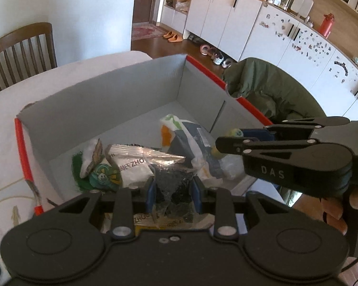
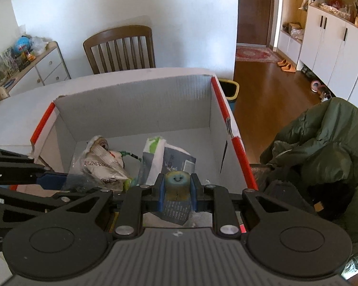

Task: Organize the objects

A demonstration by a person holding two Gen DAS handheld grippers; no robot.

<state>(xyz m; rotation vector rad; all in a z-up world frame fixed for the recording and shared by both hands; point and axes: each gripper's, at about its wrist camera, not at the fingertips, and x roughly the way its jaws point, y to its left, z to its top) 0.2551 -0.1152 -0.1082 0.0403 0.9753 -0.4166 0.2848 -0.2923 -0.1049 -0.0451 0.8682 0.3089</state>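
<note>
Pinching a clear crinkled packet [image 1: 171,186], the left hand-held gripper [image 1: 172,191] hangs over the near edge of the cardboard box [image 1: 121,100], directly above the snack bags [image 1: 131,164] piled at its near left. In the right wrist view, the right hand-held gripper [image 2: 177,190] clamps a small smiley-faced tube [image 2: 177,186], upright, over the box's near right, beside the blue-and-white pouch [image 2: 164,159]; both loads look ready to drop straight down.
</note>
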